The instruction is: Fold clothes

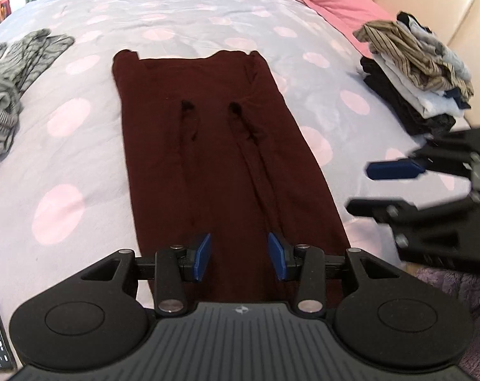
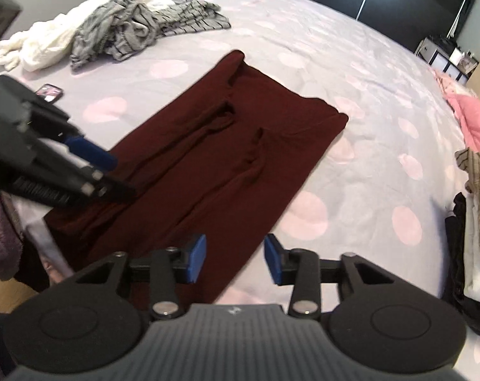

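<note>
A dark maroon long-sleeved garment point(image 1: 214, 146) point(image 2: 214, 165) lies flat on the bed as a long strip, both sleeves folded in along its length. My left gripper point(image 1: 239, 247) hovers over the garment's near end, jaws open, with only the cloth below showing between the blue pads. In the right wrist view the left gripper point(image 2: 113, 171) appears at the left over that same end. My right gripper point(image 2: 235, 247) is open above the garment's near right edge and holds nothing. It shows blurred at the right in the left wrist view point(image 1: 360, 189), off the cloth.
The bedspread point(image 1: 65, 146) is lilac with pink dots. Unfolded grey striped and white clothes point(image 1: 5, 73) point(image 2: 113, 31) are heaped at the far left. A stack of folded clothes point(image 1: 417, 73) point(image 2: 475, 222) sits at the right by a pink pillow point(image 1: 332, 3). A phone point(image 2: 49, 92) lies at the left.
</note>
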{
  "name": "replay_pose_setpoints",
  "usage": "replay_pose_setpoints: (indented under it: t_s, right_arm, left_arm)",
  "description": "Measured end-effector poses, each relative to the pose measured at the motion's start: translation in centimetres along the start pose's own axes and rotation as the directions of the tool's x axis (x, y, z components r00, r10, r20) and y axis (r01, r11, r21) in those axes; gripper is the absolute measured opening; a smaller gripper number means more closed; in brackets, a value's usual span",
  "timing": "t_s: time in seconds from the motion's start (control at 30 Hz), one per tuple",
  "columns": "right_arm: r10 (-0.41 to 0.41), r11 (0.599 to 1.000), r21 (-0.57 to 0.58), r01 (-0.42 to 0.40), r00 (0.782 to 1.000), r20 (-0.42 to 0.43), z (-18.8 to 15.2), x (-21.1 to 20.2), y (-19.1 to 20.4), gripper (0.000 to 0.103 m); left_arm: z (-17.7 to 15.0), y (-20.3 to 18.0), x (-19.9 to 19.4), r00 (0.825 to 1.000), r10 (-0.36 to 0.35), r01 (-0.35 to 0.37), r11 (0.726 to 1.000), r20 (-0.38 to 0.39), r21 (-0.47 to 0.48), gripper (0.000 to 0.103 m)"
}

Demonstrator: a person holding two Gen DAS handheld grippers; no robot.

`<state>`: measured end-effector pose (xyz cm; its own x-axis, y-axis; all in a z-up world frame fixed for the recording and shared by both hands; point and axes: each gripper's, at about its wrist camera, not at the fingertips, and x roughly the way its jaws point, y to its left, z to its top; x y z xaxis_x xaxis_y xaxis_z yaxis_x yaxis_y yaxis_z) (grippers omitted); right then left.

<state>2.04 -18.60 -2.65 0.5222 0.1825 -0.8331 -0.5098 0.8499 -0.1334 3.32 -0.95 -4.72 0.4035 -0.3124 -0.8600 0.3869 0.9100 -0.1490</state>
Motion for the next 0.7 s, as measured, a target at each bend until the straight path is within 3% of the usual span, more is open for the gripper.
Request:
replay_pose_setpoints:
  t_s: [0.27,0.37,0.7]
  right_arm:
    - [0.006,0.997,-0.079,-0.009,0.999,-0.041,2.6,4.1,-1.4,0.036]
    - [-0.008,0.996,-0.093,0.005,1.000,-0.029,3.7,5.6,-2.0,0.029]
    - [0.004,1.000,0.011,-0.004,1.000,0.011,6.7,9.3,-4.7,0.028]
  left_arm:
    - [2.0,0.6,2.3,0.997,0.067,-0.067,0.998,-0.032,0.010,0.038]
    - [2.9,1.2,3.0,0.995,0.094,-0.094,0.996,-0.025,-0.002,0.038]
    - [3.8,3.0,5.0,0.995,0.088,-0.089,0.995,-0.037,-0.047,0.038]
